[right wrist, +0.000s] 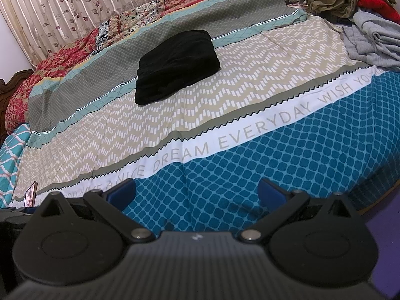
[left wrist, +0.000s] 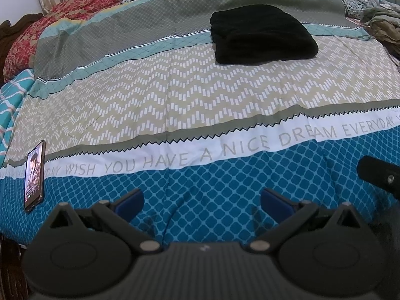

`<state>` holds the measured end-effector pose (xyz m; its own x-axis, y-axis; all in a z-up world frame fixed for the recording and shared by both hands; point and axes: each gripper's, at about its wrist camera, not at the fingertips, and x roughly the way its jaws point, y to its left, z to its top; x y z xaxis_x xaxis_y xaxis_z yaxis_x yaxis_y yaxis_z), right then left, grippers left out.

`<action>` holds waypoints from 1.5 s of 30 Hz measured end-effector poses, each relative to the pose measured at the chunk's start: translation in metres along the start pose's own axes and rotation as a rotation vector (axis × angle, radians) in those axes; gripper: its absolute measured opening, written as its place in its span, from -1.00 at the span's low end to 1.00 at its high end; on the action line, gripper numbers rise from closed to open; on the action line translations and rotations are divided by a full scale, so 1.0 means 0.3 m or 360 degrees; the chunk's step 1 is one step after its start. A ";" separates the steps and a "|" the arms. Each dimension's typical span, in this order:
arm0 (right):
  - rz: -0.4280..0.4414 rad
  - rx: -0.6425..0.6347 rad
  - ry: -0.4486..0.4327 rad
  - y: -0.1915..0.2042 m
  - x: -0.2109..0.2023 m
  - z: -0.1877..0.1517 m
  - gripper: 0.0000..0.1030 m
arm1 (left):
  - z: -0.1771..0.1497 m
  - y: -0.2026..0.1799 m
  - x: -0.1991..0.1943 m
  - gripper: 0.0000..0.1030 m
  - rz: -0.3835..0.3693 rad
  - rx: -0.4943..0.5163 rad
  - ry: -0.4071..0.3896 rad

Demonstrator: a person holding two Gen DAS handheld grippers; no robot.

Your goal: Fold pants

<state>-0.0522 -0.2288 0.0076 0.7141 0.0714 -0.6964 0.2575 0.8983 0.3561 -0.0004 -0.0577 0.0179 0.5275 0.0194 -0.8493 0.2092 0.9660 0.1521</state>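
The black pants (left wrist: 262,35) lie folded in a compact bundle on the far part of the patterned bedspread (left wrist: 175,95). They also show in the right wrist view (right wrist: 176,66), left of centre. My left gripper (left wrist: 201,203) is open and empty, low over the blue front band of the bedspread, well short of the pants. My right gripper (right wrist: 196,193) is open and empty too, over the same blue band (right wrist: 250,170). Part of the right gripper (left wrist: 380,175) shows at the right edge of the left wrist view.
A phone (left wrist: 34,175) with a lit screen lies on the bedspread at the front left. A heap of loose clothes (right wrist: 350,2) and a grey garment (right wrist: 375,40) sit at the far right. Red floral bedding (left wrist: 50,25) and curtains (right wrist: 62,7) lie behind.
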 end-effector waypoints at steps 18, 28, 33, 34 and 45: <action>-0.0005 -0.0003 0.0000 -0.002 0.004 0.008 1.00 | -0.003 0.000 0.015 1.00 -0.0004 0.0011 0.0015; -0.0012 -0.0004 -0.0004 0.002 0.007 0.007 1.00 | -0.005 0.008 0.026 1.00 -0.0009 0.0007 0.0039; -0.0012 -0.0003 -0.0005 0.003 0.006 0.006 1.00 | -0.005 0.008 0.026 1.00 -0.0009 0.0007 0.0041; -0.0012 -0.0003 -0.0005 0.003 0.006 0.005 1.00 | -0.007 0.004 0.027 1.00 -0.0008 0.0008 0.0043; -0.0012 0.0002 -0.0004 0.003 0.005 0.004 1.00 | -0.016 0.004 0.030 1.00 -0.0012 0.0008 0.0056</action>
<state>-0.0501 -0.2284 0.0074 0.7136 0.0636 -0.6976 0.2635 0.8983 0.3514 0.0006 -0.0550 0.0081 0.4965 0.0215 -0.8677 0.2173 0.9648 0.1482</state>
